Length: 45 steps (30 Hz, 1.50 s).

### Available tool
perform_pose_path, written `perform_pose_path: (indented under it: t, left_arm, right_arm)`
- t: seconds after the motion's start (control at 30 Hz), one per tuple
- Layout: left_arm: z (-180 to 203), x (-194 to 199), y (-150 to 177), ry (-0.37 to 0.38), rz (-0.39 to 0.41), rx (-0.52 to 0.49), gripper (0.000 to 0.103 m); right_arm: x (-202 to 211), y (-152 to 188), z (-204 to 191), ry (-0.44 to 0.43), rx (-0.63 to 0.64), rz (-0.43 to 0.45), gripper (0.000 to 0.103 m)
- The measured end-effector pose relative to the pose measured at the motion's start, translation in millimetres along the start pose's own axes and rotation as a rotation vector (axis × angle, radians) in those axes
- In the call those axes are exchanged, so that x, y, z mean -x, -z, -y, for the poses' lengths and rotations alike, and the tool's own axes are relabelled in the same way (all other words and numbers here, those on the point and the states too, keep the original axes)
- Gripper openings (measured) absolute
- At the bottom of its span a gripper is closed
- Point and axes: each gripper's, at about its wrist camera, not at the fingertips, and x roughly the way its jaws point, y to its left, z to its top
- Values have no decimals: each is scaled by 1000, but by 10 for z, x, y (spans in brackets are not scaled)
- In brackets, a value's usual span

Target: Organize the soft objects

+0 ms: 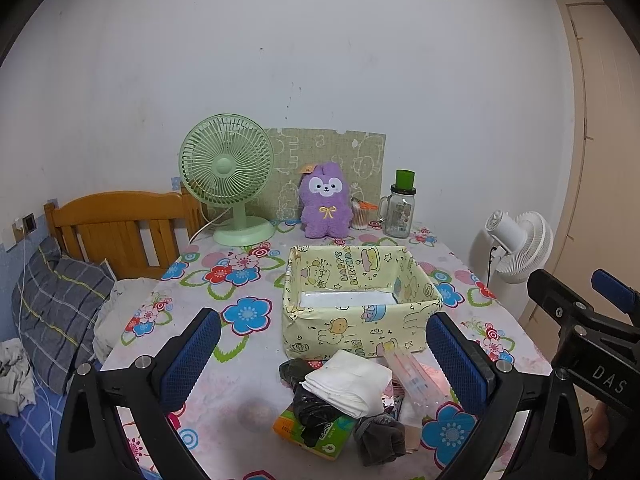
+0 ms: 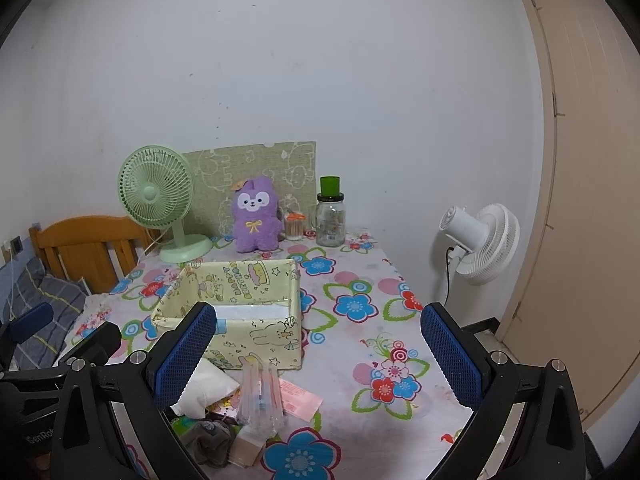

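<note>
A folded white cloth (image 1: 348,388) lies on the pile at the near edge of the worktop (image 1: 240,360), just in front of the yellow cartoon-print fabric box (image 1: 352,328); its long axis runs from near right to far left. It is soft and creased. Beside it lie dark crumpled socks (image 1: 380,438) and a clear plastic sleeve (image 1: 412,376). The left hand-held gripper (image 1: 320,354) and the right hand-held gripper (image 2: 316,352) both hover spread wide, grasping nothing.
</note>
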Motion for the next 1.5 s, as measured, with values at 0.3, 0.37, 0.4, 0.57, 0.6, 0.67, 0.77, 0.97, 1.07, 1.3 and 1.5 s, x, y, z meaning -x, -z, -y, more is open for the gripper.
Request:
perform_pose_path:
  t: [0.3, 0.37, 0.4, 0.57, 0.6, 0.67, 0.77, 0.97, 1.07, 1.3, 1.5]
  left_arm:
    - [1, -2, -9, -1, -2, 0, 103]
    - [1, -5, -3, -1, -3, 1, 103]
    - [3, -3, -3, -2, -3, 1, 103]
    - [0, -4, -2, -5, -2, 2, 103]
    - [-4, -4, -1, -5, -1, 2, 103]
    - [-3, -5, -5, -7, -3, 2, 103]
    - [-8, -7, -5, -8, -3, 3, 103]
    - [-24, -14, -20, -7, -7, 8, 103]
    - [-26, -18, -21, -9, -7, 8, 103]
    - [-36, -12, -21, -10, -7, 8, 103]
    - [-40, -9, -23, -8, -12, 12, 103]
  right_arm:
    - [-5, -16, 2, -3, 1, -5, 103]
    - [-6, -15, 2, -4, 2, -6, 103]
    - [-4, -13, 4, -4, 1, -6, 103]
    - [4, -15, -4, -4, 1, -2, 103]
    - [0, -19, -6, -4, 0, -3, 103]
    - [1, -17, -16, -6, 0, -3, 103]
    - [-3, -24, -10, -15, -8, -9, 103]
    - [4, -29, -10, -12, -7, -4, 103]
    - [2, -35, -8, -13, -7, -4, 103]
    - [3, -34, -11, -13, -7, -6, 103]
    - [-4, -47, -3, -14, -15, -17, 103]
